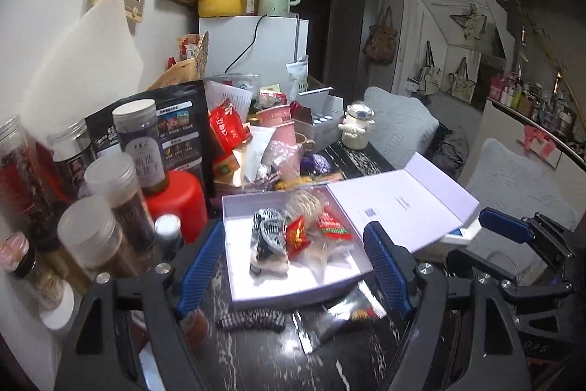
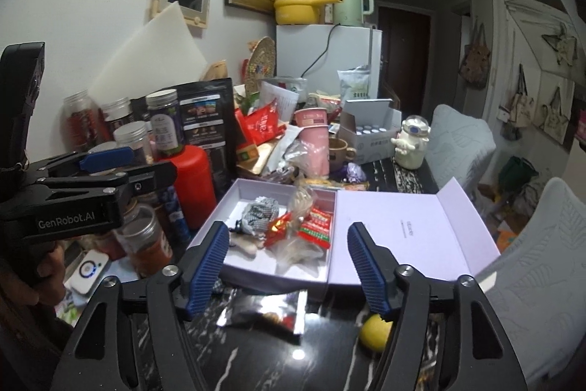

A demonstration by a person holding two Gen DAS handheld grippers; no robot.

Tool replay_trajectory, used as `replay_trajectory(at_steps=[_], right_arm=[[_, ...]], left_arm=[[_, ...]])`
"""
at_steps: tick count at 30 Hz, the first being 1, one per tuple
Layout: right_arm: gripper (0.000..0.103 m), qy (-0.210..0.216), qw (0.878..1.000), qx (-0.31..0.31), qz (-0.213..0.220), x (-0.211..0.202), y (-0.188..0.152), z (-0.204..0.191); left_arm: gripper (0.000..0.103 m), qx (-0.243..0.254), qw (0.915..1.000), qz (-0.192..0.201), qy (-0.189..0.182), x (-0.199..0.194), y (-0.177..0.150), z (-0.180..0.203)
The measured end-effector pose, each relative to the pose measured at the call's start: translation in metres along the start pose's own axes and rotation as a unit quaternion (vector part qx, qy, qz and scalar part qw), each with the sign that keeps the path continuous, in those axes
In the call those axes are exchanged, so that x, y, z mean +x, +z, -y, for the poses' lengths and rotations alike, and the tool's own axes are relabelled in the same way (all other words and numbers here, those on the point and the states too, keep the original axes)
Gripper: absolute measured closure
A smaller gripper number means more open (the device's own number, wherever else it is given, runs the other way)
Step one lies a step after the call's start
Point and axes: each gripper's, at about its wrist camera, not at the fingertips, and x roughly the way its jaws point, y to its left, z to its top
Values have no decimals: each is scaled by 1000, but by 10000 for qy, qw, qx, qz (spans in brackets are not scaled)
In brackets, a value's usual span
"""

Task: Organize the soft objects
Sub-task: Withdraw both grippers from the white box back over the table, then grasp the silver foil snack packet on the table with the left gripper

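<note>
An open white box (image 1: 234,281) (image 2: 234,266) sits on the dark marble table, its lid (image 1: 403,204) (image 2: 403,229) folded out to the right. Inside lie a black-and-white checked cloth (image 1: 267,233) (image 2: 262,213), a red snack packet (image 1: 296,235) (image 2: 276,229), a red-green packet (image 1: 331,226) (image 2: 316,226) and clear bags. A checked fabric roll (image 1: 251,319) lies on the table in front of the box. My left gripper (image 1: 296,270) is open and empty over the box's near side. My right gripper (image 2: 287,270) is open and empty before the box; it also shows in the left wrist view (image 1: 512,229).
Jars (image 1: 106,207) and a red canister (image 1: 175,204) crowd the left. A foil packet (image 2: 267,314) and a yellow ball (image 2: 373,332) lie near the front. Cups, bags, a carton and a white figurine (image 2: 412,143) stand behind the box. Chairs (image 2: 531,262) are on the right.
</note>
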Motion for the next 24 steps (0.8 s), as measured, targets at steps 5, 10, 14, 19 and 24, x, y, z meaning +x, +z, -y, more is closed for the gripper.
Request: replay_trajectory(at_steps=[5,10,14,19,24], right_arm=[[28,13,10000,-55,29,-17,-13,-12],[26,58,10000,-74,20,-32,-30,-24],[26,53,10000,-65,-23,-41,-45,-32],[25,58,9999,48,-119,-46,-62,-34],[22,5,9994,201,-267,-43,-83,-31]], left_arm=[[20,18,10000,-5,47,-17,-14,1],[4,89,9999,80,71,-32,-28,2],[4,144,9999,17,-35,-39,-40,5],[4,258,9994,-87,-213,-41,-59,9],[4,349,9982,-232,-431,-33,-76,14]])
